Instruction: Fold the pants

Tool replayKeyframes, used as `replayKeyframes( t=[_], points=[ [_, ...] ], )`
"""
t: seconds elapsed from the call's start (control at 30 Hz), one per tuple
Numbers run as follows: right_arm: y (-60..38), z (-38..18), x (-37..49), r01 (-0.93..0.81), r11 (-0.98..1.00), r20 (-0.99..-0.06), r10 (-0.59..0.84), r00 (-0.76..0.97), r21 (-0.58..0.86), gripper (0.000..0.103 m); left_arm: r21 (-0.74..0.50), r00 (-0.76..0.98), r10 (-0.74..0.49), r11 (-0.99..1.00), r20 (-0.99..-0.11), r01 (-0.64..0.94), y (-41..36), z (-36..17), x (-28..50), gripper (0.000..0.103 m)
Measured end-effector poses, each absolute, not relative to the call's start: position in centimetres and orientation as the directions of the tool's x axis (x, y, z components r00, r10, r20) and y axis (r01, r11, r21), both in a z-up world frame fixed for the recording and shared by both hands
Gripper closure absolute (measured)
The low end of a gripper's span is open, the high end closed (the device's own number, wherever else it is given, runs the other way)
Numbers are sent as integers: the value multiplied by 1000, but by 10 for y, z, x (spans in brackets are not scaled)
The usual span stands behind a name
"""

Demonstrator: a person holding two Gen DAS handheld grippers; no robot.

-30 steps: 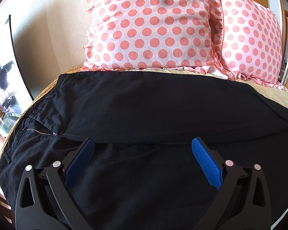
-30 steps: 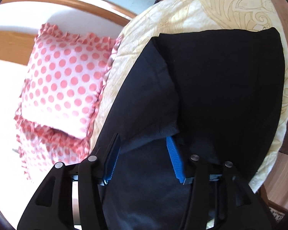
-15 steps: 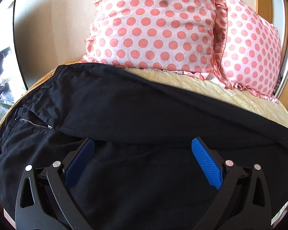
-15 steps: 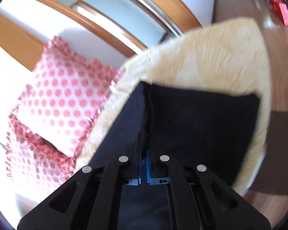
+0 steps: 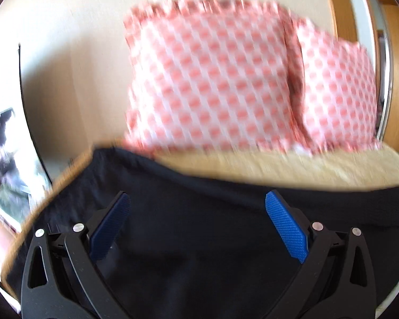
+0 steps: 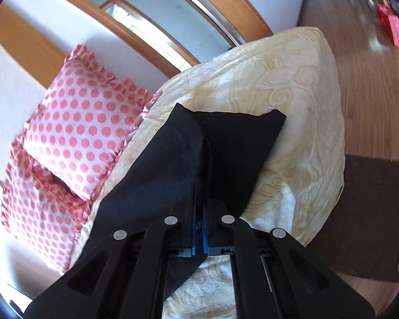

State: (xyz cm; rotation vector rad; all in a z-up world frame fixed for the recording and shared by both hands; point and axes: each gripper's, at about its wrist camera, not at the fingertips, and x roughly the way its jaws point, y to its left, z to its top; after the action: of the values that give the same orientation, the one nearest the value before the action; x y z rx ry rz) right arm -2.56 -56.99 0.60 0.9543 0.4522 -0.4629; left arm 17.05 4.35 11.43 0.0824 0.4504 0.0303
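Pants of plain black cloth (image 6: 220, 143) lie lengthwise across a bed with a cream patterned bedspread (image 6: 300, 101), the leg ends toward the foot, the body of the garment spreading under the left claw (image 5: 196, 228) at the other end. The right claw (image 6: 199, 228) is clenched on a gathered ridge of the black fabric, its blue pads pressed together with cloth between them, and the pinched fold rises off the bedspread in front of it. The left claw is released: its blue pads stand wide apart over the dark cloth, gripping nothing. Two pink polka-dot frilled pillows (image 5: 212, 79) lean against the wall behind. To do this step well, I judge that the right claw should carry the leg end in one smooth arc toward the waist, keeping the fold lifted clear so the layers do not drag or bunch, while the left claw comes down to pin or take the cloth at its end. Compared with a second ago, the right claw, then half open around the fabric, has closed on it, and the left wrist view has tilted upward, showing more wall and less garment, now blurred.
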Motion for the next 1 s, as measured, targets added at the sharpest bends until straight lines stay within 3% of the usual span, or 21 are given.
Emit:
replayKeyframes(
  t=[0.07,0.3,0.4,0.57,0.67,0.73,0.83,1.0],
  points=[
    [-570,6,-28,555,508,-554,-172,814,658,100,112,873,87,993,-479,-37,60,122,196,2],
    [-569,8,-27,557,532,-558,-180,810,638,100,-33,687,148,970,-711,-243,122,111,320,3],
    [-569,9,-25,561,542,-564,-182,806,626,100,-50,619,151,954,-771,-295,130,96,364,19],
    [-569,10,-24,560,554,-570,-177,802,616,100,-80,559,141,933,-817,-352,139,76,395,25],
    [-570,11,-23,563,561,-575,-178,799,607,100,-108,527,117,920,-842,-377,146,65,402,48],
    [-570,11,-22,562,562,-575,-176,799,607,100,-145,505,83,907,-859,-396,154,56,403,78],
    [-569,11,-22,562,562,-576,-176,798,608,100,-235,529,31,872,-848,-429,167,54,394,89],
    [-570,11,-19,558,565,-578,-167,799,608,99,-251,611,48,884,-790,-394,166,81,364,92]
  ],
)
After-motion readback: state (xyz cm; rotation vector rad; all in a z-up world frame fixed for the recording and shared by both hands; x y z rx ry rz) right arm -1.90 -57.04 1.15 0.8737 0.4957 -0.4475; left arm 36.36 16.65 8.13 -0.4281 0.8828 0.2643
